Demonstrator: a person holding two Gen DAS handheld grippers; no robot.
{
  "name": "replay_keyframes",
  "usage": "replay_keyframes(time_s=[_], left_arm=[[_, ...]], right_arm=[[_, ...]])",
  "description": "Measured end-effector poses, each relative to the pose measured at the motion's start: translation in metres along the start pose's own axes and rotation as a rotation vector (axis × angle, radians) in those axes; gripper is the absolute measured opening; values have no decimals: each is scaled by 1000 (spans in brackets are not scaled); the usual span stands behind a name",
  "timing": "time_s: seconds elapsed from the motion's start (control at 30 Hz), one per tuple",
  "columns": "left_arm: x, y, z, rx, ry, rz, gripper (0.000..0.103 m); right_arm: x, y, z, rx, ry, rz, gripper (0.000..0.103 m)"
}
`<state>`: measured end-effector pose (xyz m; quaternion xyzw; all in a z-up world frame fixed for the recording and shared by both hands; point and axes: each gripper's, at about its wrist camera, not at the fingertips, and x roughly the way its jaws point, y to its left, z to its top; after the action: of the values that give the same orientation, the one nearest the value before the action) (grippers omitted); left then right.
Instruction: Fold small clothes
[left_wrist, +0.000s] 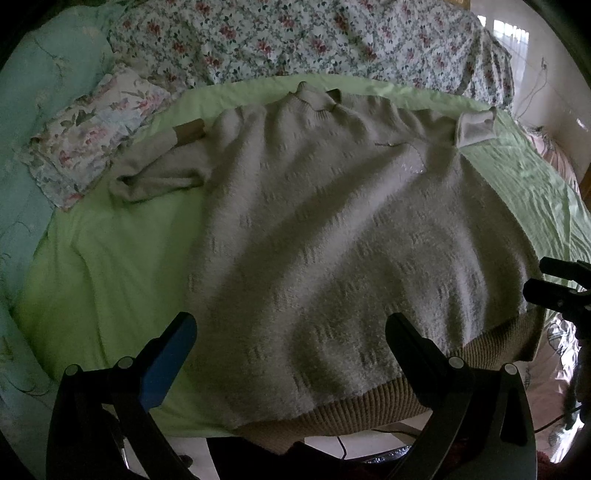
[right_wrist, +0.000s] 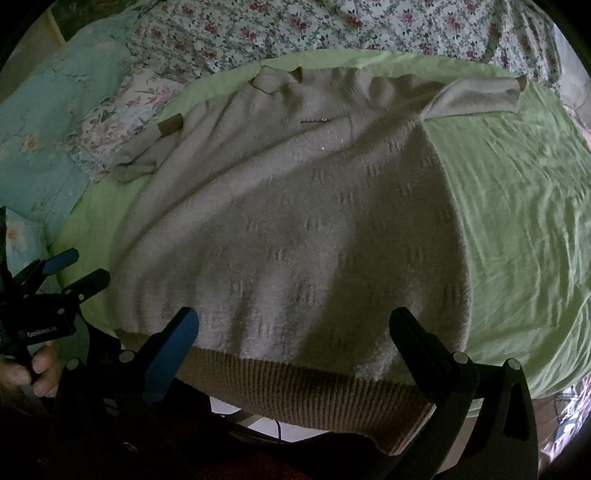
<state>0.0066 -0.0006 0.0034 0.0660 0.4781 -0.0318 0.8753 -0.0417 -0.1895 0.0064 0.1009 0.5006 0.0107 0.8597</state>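
A cream knitted sweater with a tan ribbed hem lies spread flat on a green sheet, neck at the far side; it also shows in the right wrist view. Its left sleeve is bunched, its right sleeve folded across the shoulder. My left gripper is open above the hem's left part, empty. My right gripper is open above the hem's right part, empty. The hem hangs over the bed's near edge.
A floral quilt lies at the far side, a folded floral cloth and a teal pillow on the left. Green sheet extends to the right of the sweater. Floor shows below the near edge.
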Motion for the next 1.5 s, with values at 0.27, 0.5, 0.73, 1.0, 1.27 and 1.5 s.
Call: replay_keyframes(time_s=[0.27,0.5,0.73,1.0,1.27,1.5], left_arm=[[8,3,3,-8,0,3,102],[20,9,10,-21,9,-4,102],[32,19,21,-42,4,20,102],[48,33,41,-87,16,9,102],[62,40,61,-104,22,8,102],[78,34,71,-107,53,-31,102]], right_arm=[[7,-5,4,25,0,27,103],[15,-11,9,55,4,62,103],[23,-34,23,78,-38,33,103],[27,-71,53,137,-74,20,101],[26,-127,106,204,-120,-35,98],[29,-200,187,296,-211,-95,81]])
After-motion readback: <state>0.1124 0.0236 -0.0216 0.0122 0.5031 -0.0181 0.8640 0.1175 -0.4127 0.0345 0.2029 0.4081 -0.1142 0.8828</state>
